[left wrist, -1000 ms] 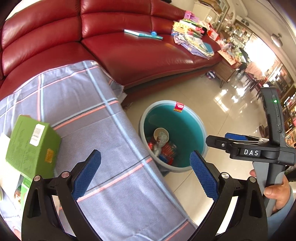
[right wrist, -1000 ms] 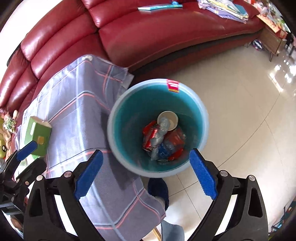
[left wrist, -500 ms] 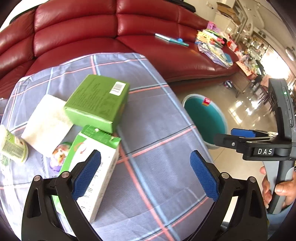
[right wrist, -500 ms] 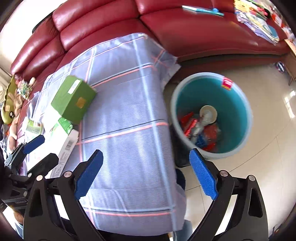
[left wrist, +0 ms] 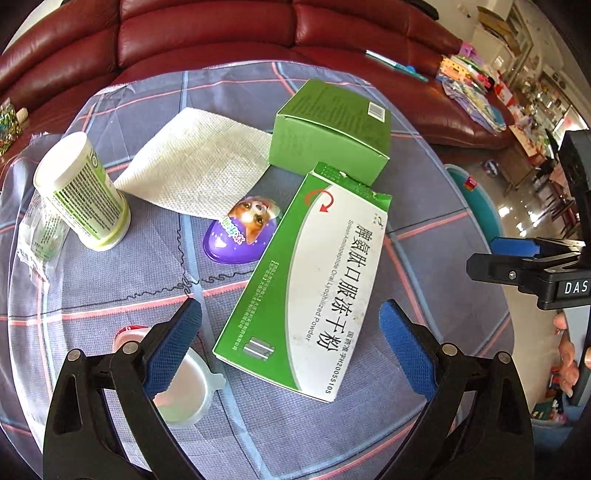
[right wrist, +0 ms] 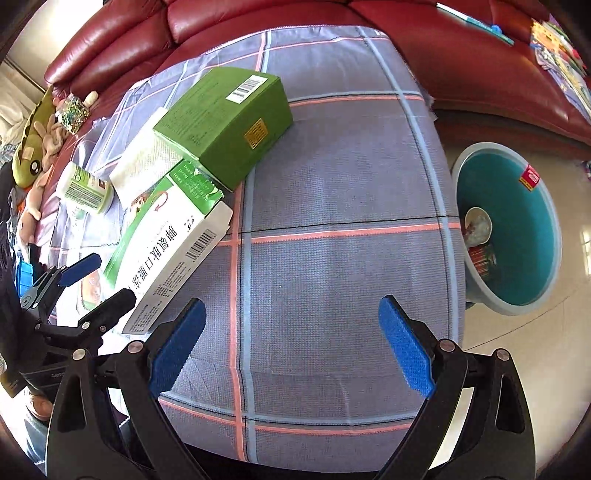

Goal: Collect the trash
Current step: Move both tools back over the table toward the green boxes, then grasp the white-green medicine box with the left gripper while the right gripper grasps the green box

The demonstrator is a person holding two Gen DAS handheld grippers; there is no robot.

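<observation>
My left gripper is open and empty, hovering over a green-and-white medicine box on the checked tablecloth. Around it lie a green carton, a paper towel, a purple dog-print egg, a green-and-white bottle and a small white cup. My right gripper is open and empty above bare cloth. It sees the medicine box, the green carton and the teal bin holding trash on the floor at right.
A red leather sofa curves behind the table, with books and papers on its seat. Plush toys lie at the table's far left. A crumpled clear wrapper lies beside the bottle. Shiny tiled floor surrounds the bin.
Both grippers have swung left from the bin to over the table. The left one now hangs over the medicine box, with more trash in view. Both stayed open.
</observation>
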